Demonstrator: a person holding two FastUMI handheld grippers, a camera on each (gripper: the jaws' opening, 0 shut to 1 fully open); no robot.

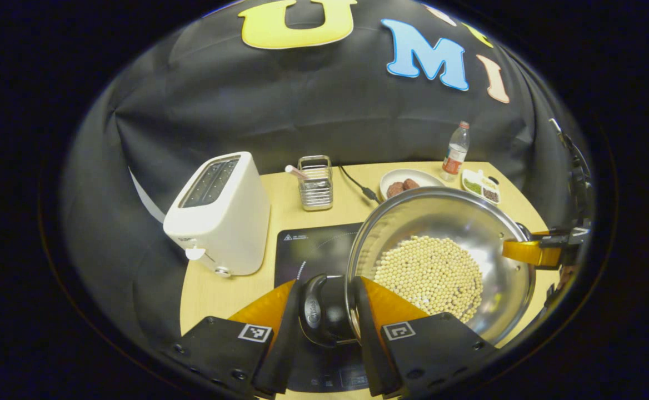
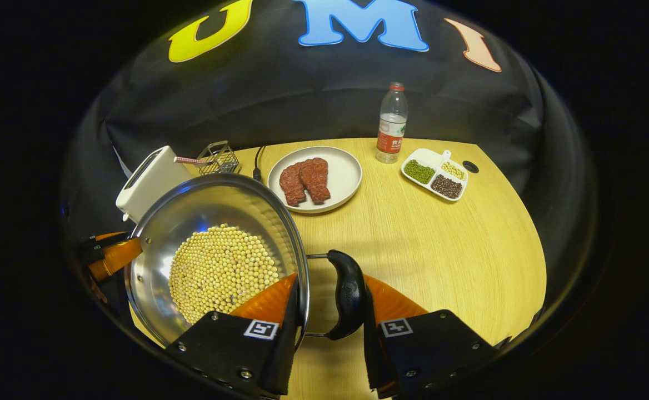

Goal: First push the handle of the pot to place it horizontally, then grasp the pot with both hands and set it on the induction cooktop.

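Claw on our left (image 1: 327, 311) is clamped on the pot's (image 1: 441, 261) near side handle (image 1: 324, 308), while the right claw (image 2: 330, 305) grips the opposite handle (image 2: 347, 294), one at each end of the pot. We've got the pot, with pale beans inside, hanging partly over the induction cooktop (image 1: 313, 250) on the bench (image 2: 441, 239), its handle-to-handle axis running straight between the claws.
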